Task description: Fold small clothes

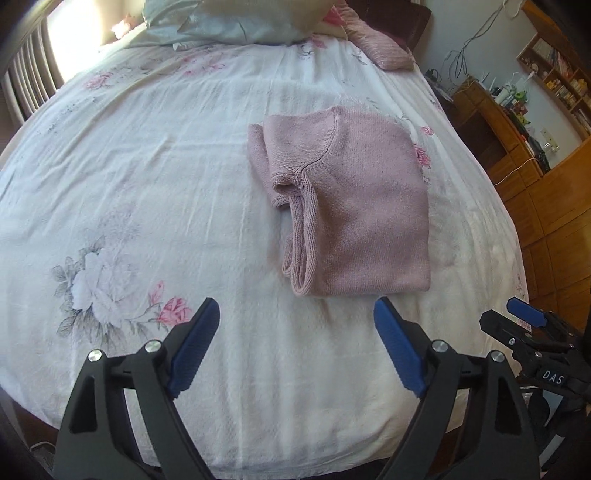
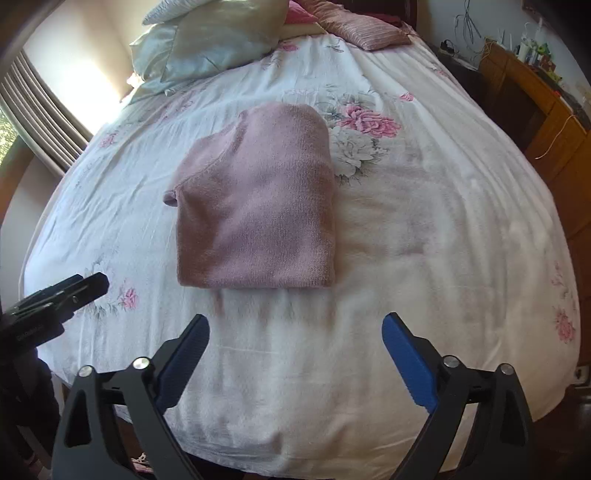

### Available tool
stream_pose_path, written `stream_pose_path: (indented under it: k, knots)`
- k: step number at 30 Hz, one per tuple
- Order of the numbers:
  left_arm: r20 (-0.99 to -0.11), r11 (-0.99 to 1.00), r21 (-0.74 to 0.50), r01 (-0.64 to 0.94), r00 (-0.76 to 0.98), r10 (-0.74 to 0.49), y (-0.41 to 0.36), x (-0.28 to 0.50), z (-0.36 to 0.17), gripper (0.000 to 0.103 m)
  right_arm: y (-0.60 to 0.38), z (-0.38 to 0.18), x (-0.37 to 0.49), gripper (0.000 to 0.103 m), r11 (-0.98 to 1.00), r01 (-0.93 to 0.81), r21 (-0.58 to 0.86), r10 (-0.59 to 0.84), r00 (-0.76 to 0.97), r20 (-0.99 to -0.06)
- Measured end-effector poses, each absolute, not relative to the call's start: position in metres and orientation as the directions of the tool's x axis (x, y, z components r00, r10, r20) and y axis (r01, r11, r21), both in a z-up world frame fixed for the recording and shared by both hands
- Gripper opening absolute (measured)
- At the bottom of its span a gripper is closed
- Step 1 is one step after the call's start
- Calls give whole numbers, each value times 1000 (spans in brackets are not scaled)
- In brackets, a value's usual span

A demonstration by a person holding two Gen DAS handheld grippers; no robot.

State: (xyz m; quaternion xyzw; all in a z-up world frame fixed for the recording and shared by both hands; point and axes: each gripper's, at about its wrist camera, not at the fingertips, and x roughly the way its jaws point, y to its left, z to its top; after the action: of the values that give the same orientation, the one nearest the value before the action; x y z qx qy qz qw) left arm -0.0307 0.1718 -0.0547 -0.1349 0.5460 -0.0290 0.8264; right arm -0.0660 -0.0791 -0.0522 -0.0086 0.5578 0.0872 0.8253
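Observation:
A pink knitted sweater (image 1: 354, 206) lies folded into a compact rectangle on the floral bedspread (image 1: 147, 184), with a sleeve cuff sticking out on its left side. In the right wrist view the same sweater (image 2: 258, 214) lies flat ahead of the fingers. My left gripper (image 1: 295, 314) is open, held back from the sweater's near edge, nothing between its blue pads. My right gripper (image 2: 295, 328) is also open and empty, just short of the sweater's near edge. In the left wrist view the right gripper (image 1: 528, 325) appears at the far right.
Pillows (image 2: 214, 40) and a pink cushion (image 2: 362, 29) are piled at the head of the bed. A wooden cabinet and shelves (image 1: 517, 140) stand along the bed's right side. A curtained window (image 2: 37, 122) is on the left. White bedspread (image 2: 443, 221) stretches around the sweater.

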Motion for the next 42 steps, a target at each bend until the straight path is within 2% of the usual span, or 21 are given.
stream_pose_path:
  k: [6,9,19,42]
  knots:
    - [-898,969,-225,-107,410,-163,171,-60,-33,86,-82,-23,-88,99,980,-168,108,166,384,-909]
    - [-900,977,-185,-108,417,-125,165,-70,-23,86,-83,-14,-95,99,985,-162,59,120,402,-908]
    - [-892,984,-134,-121,447,-67,150,-82,6,87,-96,1,-91,99,987,-146,68,123,411,-903]
    - [-899,983,-87,-164,438,-7,134,-69,-3,87,-109,5,-72,99,990,-141,14,76,444,-893]
